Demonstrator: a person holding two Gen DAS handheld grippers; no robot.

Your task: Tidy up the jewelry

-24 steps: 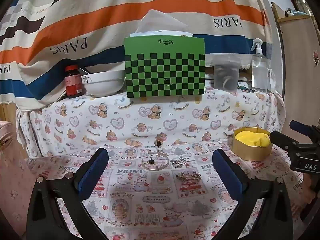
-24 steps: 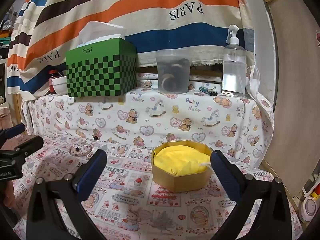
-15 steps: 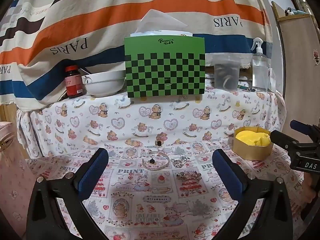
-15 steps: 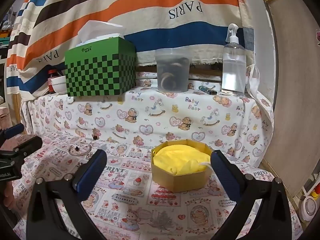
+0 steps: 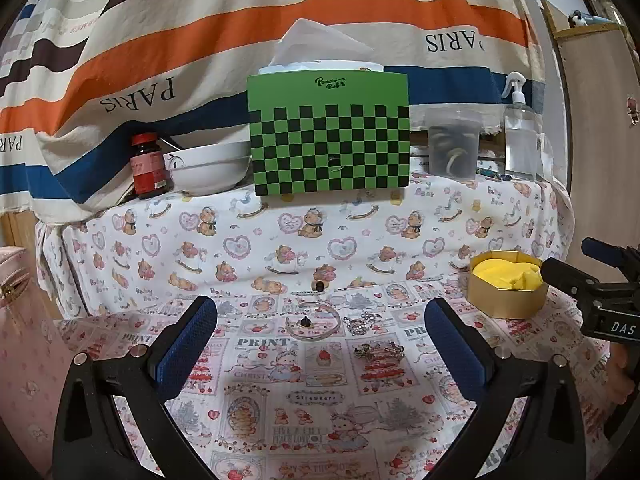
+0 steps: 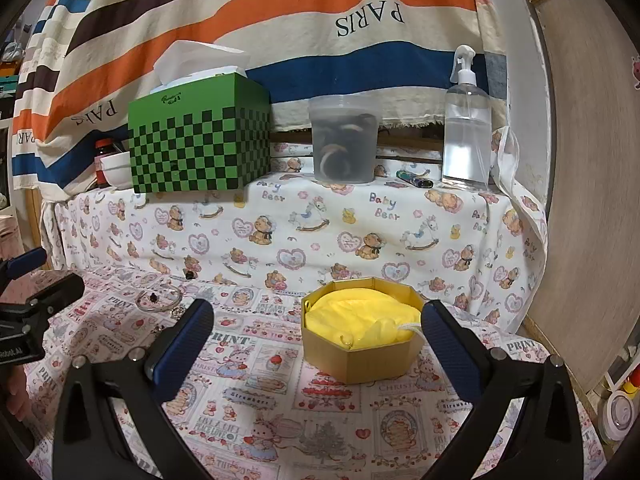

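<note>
1. Two pairs of tongs are up and both are spread wide with nothing between the pads: my left tongs (image 5: 320, 332) hang over the patterned cloth (image 5: 320, 420), and my right tongs (image 6: 318, 334) face the gold box (image 6: 362, 334).
2. The jewelry lies loose on the cloth ahead of my left tongs: a thin clear bangle (image 5: 314, 322) with a small dark stud (image 5: 306, 321) inside its ring, a silvery chain (image 5: 362, 322) just beside the bangle on its right, and a gold-toned brooch-like piece (image 5: 378, 352) a little nearer to me.
3. One more small dark bead (image 5: 319, 286) sits farther back, at the foot of the draped step.
4. The gold box, an open octagon lined with yellow padding (image 6: 356, 316), stands well to the right of the pieces, right in front of my right tongs.
5. I judge this to be the very start: no piece is in the box yet, and nothing is gripped.
6. The next move, as I see it, calls for lowering my left tongs onto one piece, most likely the bangle, and narrowing them a great deal, since everything here is thin and flat against the cloth.
7. The chain may snag or trail, so I would pinch it at a bunched part.
</note>
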